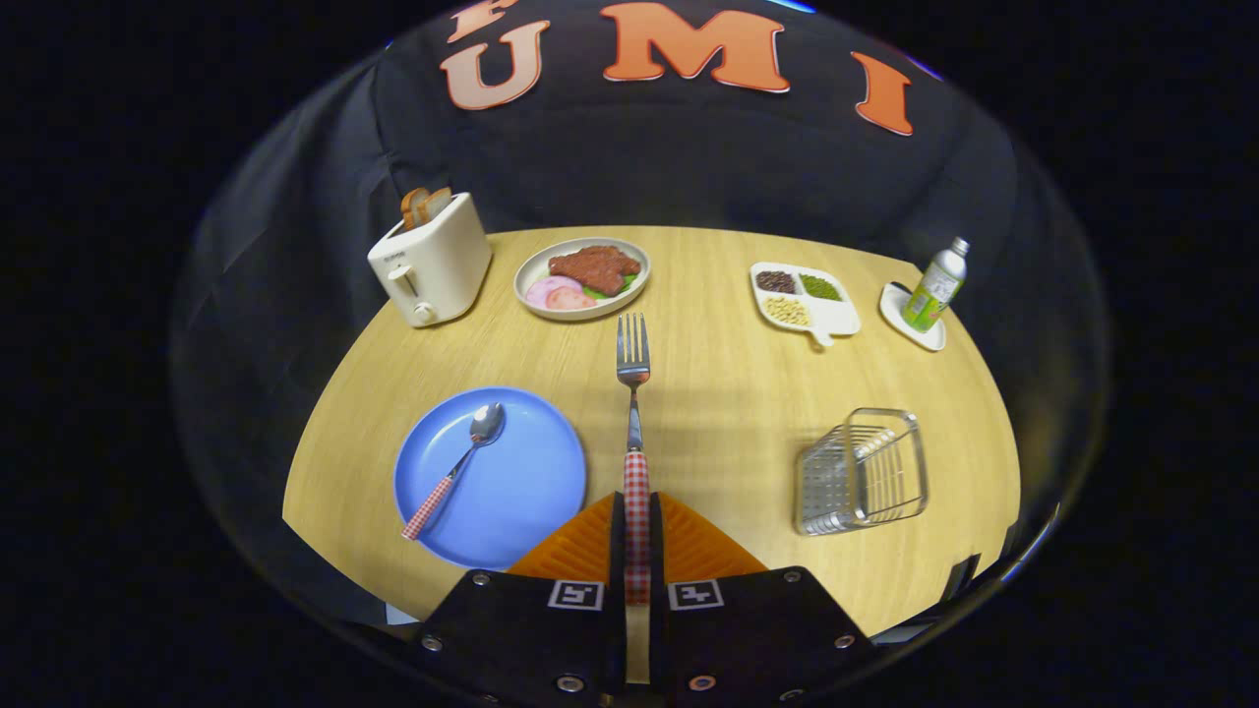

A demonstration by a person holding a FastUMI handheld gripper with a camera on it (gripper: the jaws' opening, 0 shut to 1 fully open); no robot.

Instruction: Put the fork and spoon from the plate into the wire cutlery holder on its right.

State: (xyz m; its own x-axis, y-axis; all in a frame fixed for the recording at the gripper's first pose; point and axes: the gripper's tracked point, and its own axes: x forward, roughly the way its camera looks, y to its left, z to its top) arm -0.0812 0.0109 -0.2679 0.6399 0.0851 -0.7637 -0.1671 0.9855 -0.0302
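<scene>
My gripper [637, 511] is shut on the red-checked handle of a steel fork [632, 393], which sticks straight out ahead of the fingers [580, 546] above the wooden table, tines pointing away. To the left of the fingers lies a blue plate [531, 492] with a spoon [454, 472] on it, its red-checked handle toward me and its bowl away. The wire cutlery holder [861, 472] stands to the right of the fingers, apart from the fork, its open top facing up.
Beyond the fork sit a cream toaster [431, 261] with bread, a plate of meat [582, 277], a divided dish of beans [805, 297] and a green bottle [936, 285] on a white coaster. The round table [718, 393] ends close behind the holder.
</scene>
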